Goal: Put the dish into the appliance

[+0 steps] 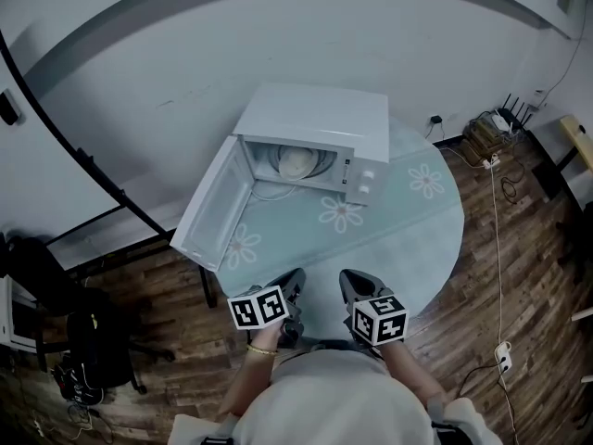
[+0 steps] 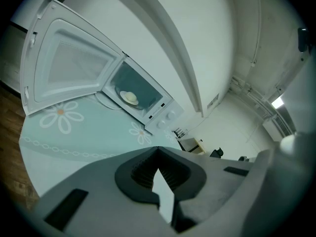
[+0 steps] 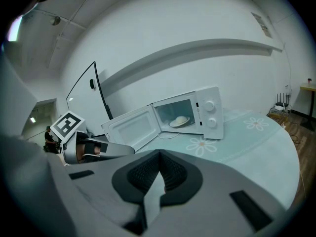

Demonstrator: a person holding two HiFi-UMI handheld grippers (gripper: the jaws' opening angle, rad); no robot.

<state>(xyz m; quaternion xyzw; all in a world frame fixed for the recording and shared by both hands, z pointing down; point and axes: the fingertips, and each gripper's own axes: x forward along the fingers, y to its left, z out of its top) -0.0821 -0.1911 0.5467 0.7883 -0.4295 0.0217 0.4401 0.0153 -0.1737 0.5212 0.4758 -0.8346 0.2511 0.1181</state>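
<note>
The left gripper (image 1: 290,281) and the right gripper (image 1: 352,284) hover side by side over the near edge of the round table (image 1: 435,239) with its pale green daisy-print cloth. They are close to the person's body and tilted a little downward towards the white microwave oven (image 1: 320,119). Each has its jaws pressed together with nothing between them. The shallow white dish (image 1: 298,163) sits inside the oven cavity, whose door (image 1: 213,209) is swung wide to the left. The dish carries a pale mound, possibly food.
</note>
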